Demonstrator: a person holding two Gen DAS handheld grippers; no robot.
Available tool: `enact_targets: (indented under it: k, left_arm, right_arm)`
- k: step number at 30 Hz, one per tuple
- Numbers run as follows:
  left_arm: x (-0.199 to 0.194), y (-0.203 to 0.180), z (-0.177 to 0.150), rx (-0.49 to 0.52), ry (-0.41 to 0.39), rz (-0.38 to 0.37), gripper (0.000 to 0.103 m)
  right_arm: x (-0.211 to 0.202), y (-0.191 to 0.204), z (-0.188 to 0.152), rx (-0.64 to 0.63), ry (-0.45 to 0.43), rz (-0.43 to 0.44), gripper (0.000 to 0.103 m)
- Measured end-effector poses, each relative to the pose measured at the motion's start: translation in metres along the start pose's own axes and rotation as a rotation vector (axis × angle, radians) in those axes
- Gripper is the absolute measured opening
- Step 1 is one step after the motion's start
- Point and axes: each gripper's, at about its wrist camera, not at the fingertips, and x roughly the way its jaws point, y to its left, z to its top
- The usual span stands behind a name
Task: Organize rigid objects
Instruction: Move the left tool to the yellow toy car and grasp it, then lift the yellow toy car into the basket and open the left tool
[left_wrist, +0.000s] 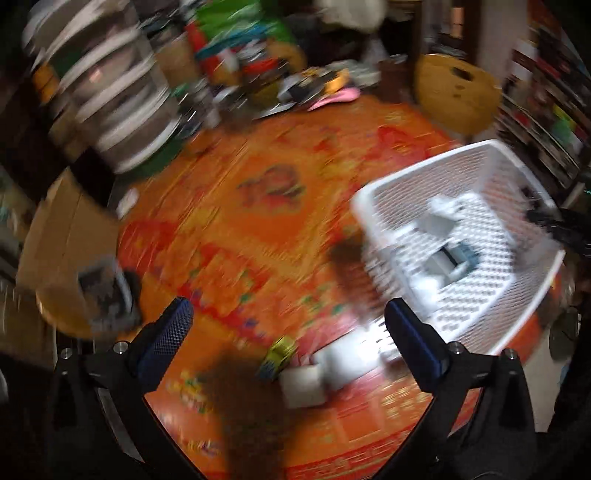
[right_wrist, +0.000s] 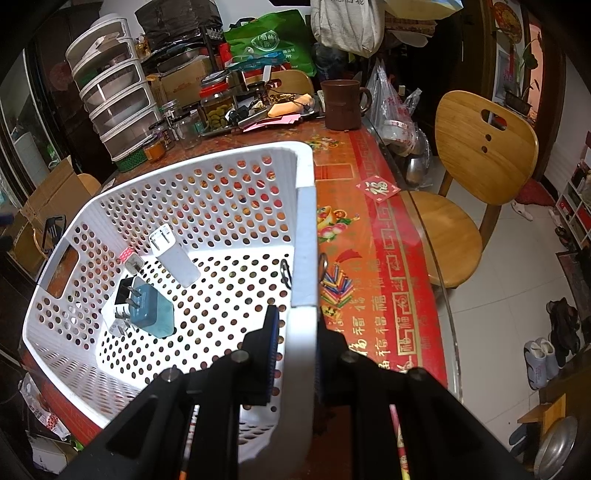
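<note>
A white perforated basket (right_wrist: 221, 199) stands on the orange-red table; it also shows in the blurred left wrist view (left_wrist: 491, 295). Inside lie a teal plug adapter (right_wrist: 151, 310), a white charger (right_wrist: 173, 258) and a small white plug (right_wrist: 133, 263). My right gripper (right_wrist: 295, 354) is shut on the basket's right wall. My left gripper (left_wrist: 288, 317) is open and empty above the table. Just beyond it lie a white charger block (left_wrist: 325, 369) and a small yellow toy car (left_wrist: 277, 354).
The table's far edge holds stacked clear drawers (right_wrist: 114, 99), glass jars (right_wrist: 218, 107), a brown mug (right_wrist: 341, 105) and bags. A wooden chair (right_wrist: 476, 155) stands to the right of the table. Cardboard boxes (right_wrist: 48, 199) are at the left.
</note>
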Motion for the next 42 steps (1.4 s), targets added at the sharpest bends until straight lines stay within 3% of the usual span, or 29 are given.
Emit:
enact_targets:
  k: [3,7,14,19,24,28,34,35,37,42]
  left_arm:
    - [0.040,0.021,-0.030,-0.041,0.087,0.032,0.102]
    - [0.090,0.033,-0.060,-0.087,0.191,-0.009,0.099]
    - [0.133,0.033,-0.077,-0.165,0.260,-0.096,0.090]
    - [0.147,0.040,-0.078,-0.196,0.273,-0.118,0.084]
    - [0.147,0.044,-0.076,-0.215,0.263,-0.132,0.065]
    - [0.144,0.038,-0.073,-0.198,0.264,-0.137,0.057]
    - [0.154,0.035,-0.071,-0.194,0.283,-0.098,0.055]
    - [0.154,0.034,-0.071,-0.192,0.280,-0.099,0.052]
    - [0.153,0.033,-0.071,-0.194,0.269,-0.099,0.036]
    - [0.151,0.030,-0.070,-0.183,0.262,-0.077,0.032]
  right_arm:
    - [0.000,0.000,0.000,0.001,0.000,0.001,0.014]
    - [0.001,0.002,0.002,-0.006,0.006,-0.003,0.014]
    - [0.001,0.002,0.002,-0.007,0.006,-0.005,0.014]
    - [0.001,0.002,0.001,-0.008,0.005,-0.004,0.014]
    - [0.001,0.002,0.001,-0.009,0.005,-0.004,0.014]
    - [0.000,0.002,0.001,-0.011,0.005,-0.005,0.014]
    - [-0.002,0.001,0.001,-0.010,0.004,-0.004,0.014]
    - [-0.002,0.001,0.000,-0.011,0.004,-0.005,0.014]
    - [-0.002,0.000,0.000,-0.009,0.003,-0.002,0.014]
    - [-0.004,-0.001,0.000,-0.009,0.002,-0.001,0.014]
